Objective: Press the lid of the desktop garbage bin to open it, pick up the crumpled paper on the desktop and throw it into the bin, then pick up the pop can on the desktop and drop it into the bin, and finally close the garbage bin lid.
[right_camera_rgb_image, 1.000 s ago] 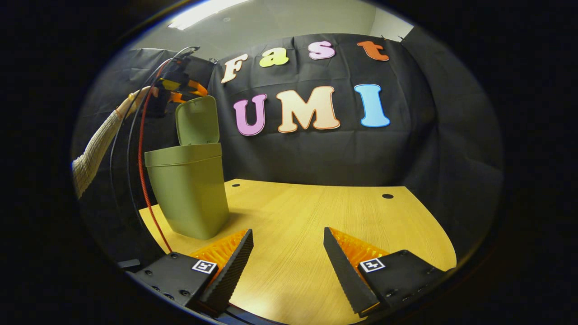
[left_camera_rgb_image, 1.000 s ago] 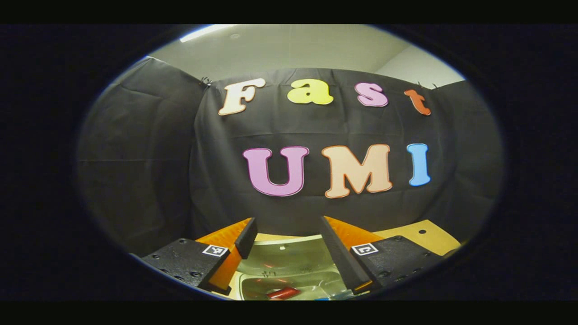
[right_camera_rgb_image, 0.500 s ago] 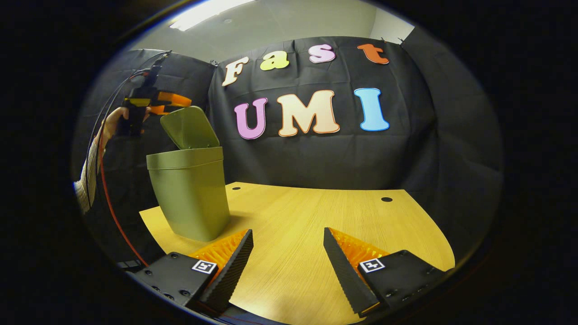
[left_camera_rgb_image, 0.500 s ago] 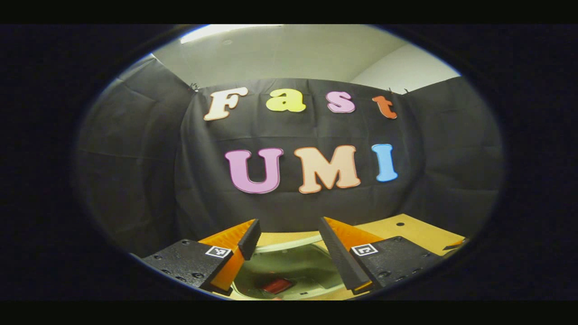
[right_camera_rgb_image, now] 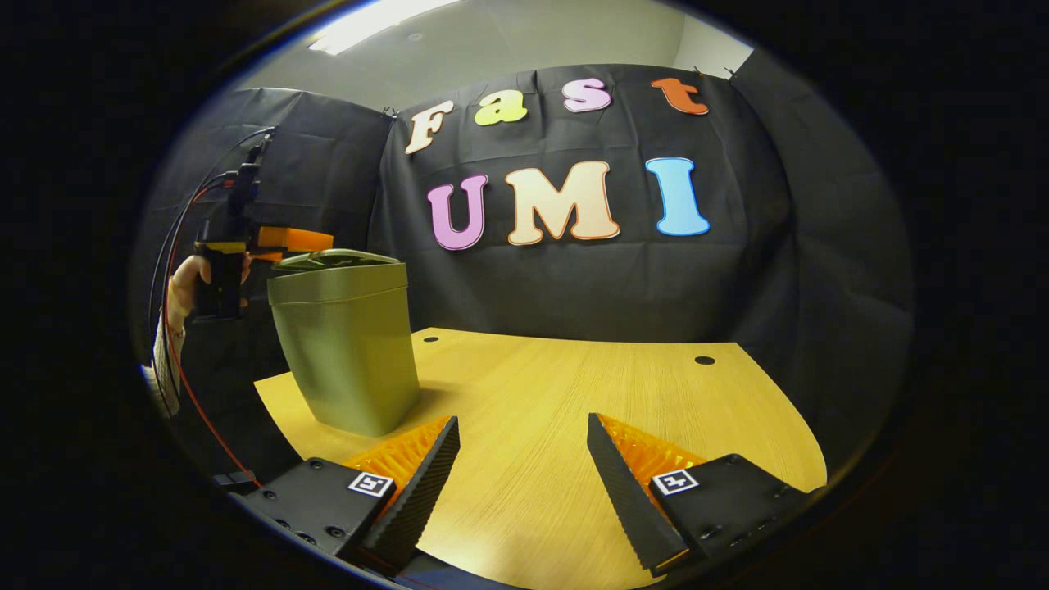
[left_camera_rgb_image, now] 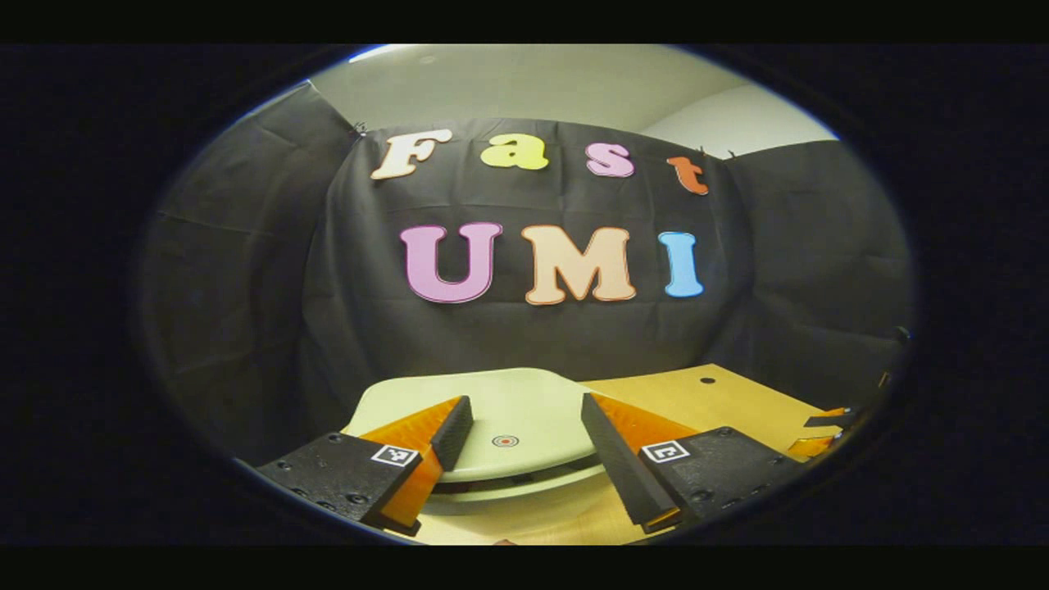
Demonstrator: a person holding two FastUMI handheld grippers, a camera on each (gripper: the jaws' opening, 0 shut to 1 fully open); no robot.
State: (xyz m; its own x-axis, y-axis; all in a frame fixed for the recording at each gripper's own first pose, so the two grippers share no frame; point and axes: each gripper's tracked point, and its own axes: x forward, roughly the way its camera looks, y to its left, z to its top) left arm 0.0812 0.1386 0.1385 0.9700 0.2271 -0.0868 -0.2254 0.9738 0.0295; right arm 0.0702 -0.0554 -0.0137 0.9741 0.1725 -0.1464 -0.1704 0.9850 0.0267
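Note:
The olive-green garbage bin (right_camera_rgb_image: 344, 352) stands at the table's left side in the right gripper view. Its lid (right_camera_rgb_image: 336, 259) lies almost flat on the rim and covers the inside. My left gripper (right_camera_rgb_image: 283, 239), held by a hand (right_camera_rgb_image: 182, 283), rests on the lid's left end. In the left gripper view the pale lid (left_camera_rgb_image: 524, 401) with a small red mark (left_camera_rgb_image: 506, 441) sits just under my left gripper (left_camera_rgb_image: 524, 416), which is open, its fingers over the lid; a thin dark gap shows under the lid's near edge. My right gripper (right_camera_rgb_image: 522, 438) hangs open over bare wood.
The wooden table (right_camera_rgb_image: 590, 385) stretches right of the bin, with small round holes (right_camera_rgb_image: 703, 360) near its far edge. Black cloth walls close in behind and at both sides. Cables (right_camera_rgb_image: 176, 246) trail from the left gripper.
The lid has swung from upright down onto the bin, with my left gripper following it down. The red can inside is now covered. My right gripper has stayed put.

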